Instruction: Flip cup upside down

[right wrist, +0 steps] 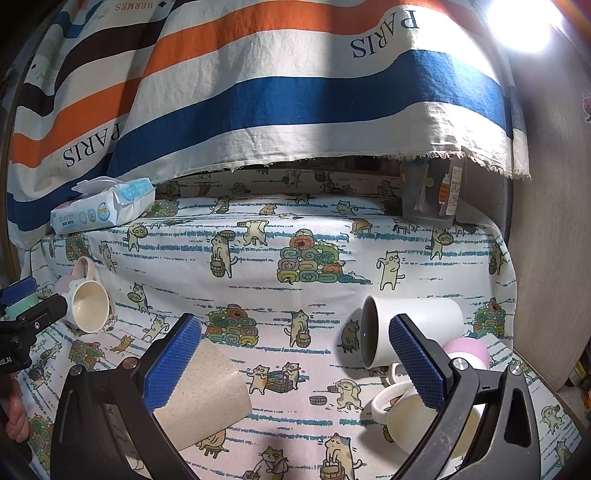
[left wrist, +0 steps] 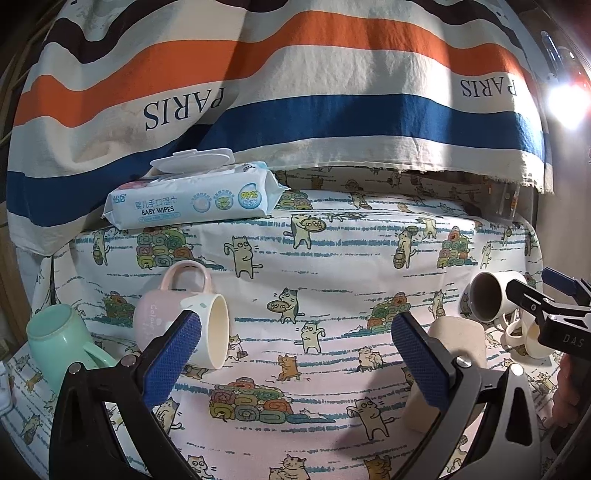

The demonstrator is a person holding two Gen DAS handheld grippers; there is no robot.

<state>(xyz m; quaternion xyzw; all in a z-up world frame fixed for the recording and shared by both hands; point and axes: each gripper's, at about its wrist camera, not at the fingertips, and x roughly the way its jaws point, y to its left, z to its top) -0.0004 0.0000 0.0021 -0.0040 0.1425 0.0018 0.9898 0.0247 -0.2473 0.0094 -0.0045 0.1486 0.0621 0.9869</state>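
Note:
Several cups lie on their sides on a cat-print cloth. In the left wrist view a pink-and-cream mug [left wrist: 184,317] lies just beyond my left finger pad, with a mint green cup [left wrist: 62,339] further left and a beige tumbler [left wrist: 447,358] behind my right pad. My left gripper [left wrist: 295,354] is open and empty above the cloth. In the right wrist view my right gripper [right wrist: 295,358] is open and empty. The beige tumbler [right wrist: 210,395] lies by its left pad. A white mug with a dark inside [right wrist: 410,332], a pink cup [right wrist: 467,350] and a cream mug [right wrist: 413,417] lie by its right pad.
A pack of baby wipes [left wrist: 192,199] sits at the back left on the cloth. A striped PARIS cloth [left wrist: 295,92] hangs behind. A clear container [right wrist: 432,195] stands at the back right. A bright lamp [right wrist: 524,22] glares at top right. A wooden wall [right wrist: 546,221] bounds the right side.

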